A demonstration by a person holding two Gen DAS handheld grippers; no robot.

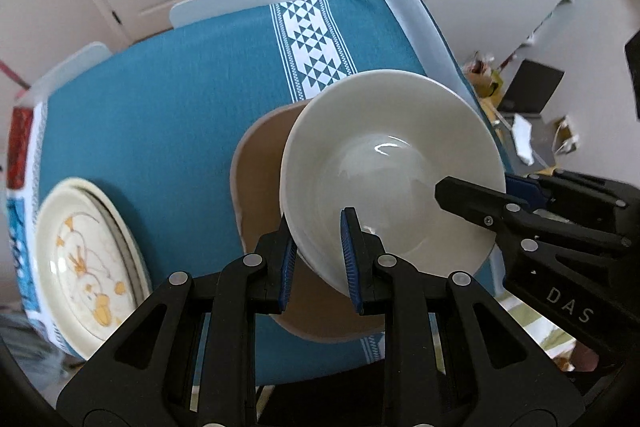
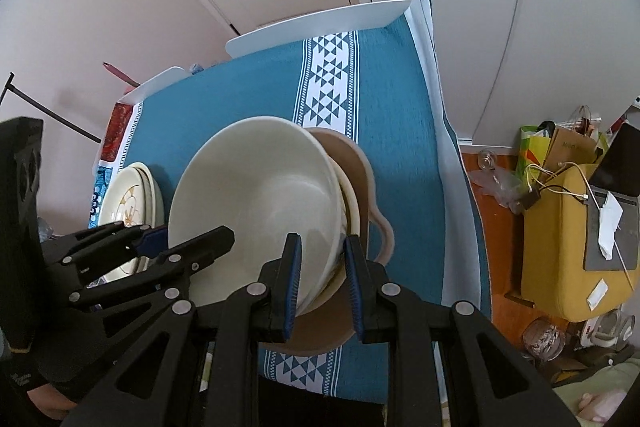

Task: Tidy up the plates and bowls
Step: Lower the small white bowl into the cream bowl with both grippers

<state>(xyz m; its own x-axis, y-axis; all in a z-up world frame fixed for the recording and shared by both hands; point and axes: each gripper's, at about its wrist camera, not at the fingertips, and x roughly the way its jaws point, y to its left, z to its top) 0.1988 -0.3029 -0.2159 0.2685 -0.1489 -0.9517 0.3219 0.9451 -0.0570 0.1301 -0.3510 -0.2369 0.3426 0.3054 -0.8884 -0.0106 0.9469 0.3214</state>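
Both jaws pinch opposite rims of the cream bowl (image 1: 392, 175) above the brown dish (image 1: 260, 179), so uneven lowering could make it slip.

Brown dish (image 1: 260, 163): mostly covered by the white bowl (image 1: 392, 167) above it; only its 9 o'clock rim and a strip at 6 o'clock show. Contact between the two cannot be judged.

Right wrist view: a second pale rim (image 2: 351, 195) shows under the white bowl at 3 o'clock; separate bowl or not, unclear.

Stacked plates (image 1: 88, 259): 6 o'clock edge hidden behind the left gripper (image 1: 320, 263); plate count uncertain. Yellow motif blurred.

Right gripper (image 2: 320, 283): the far side of its pinch on the bowl wall is hidden.

Floor clutter (image 2: 560, 187) at 3 o'clock: too small to identify.
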